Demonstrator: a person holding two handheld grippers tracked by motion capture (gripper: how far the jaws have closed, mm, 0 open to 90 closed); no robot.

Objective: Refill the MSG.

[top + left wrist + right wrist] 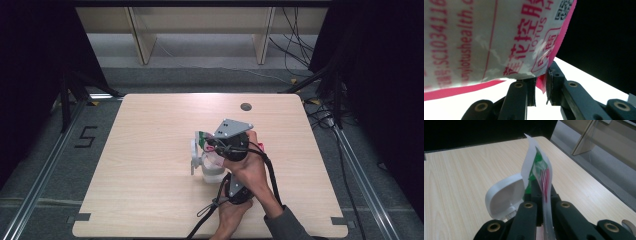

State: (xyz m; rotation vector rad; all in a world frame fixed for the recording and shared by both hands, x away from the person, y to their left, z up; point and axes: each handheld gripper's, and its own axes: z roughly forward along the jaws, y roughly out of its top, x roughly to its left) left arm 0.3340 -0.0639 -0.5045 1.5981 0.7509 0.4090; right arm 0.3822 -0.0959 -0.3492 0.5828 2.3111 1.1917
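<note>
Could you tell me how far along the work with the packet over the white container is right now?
Done: the white container's lid stands open. In hand: the right gripper is shut on the packet, held upright, and the left gripper pinches a pink-edged printed packet. Left, probably: opening or emptying it into the container; no contents show yet.

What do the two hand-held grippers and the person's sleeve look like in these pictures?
Each gripper has two black jaws with brass-coloured rivets at the joints. The right gripper carries a grey three-cornered plate with small dark holes on top. The left gripper has a similar grey plate and a black body. Black cables trail from them toward the person. The sleeve is dark grey.
</note>
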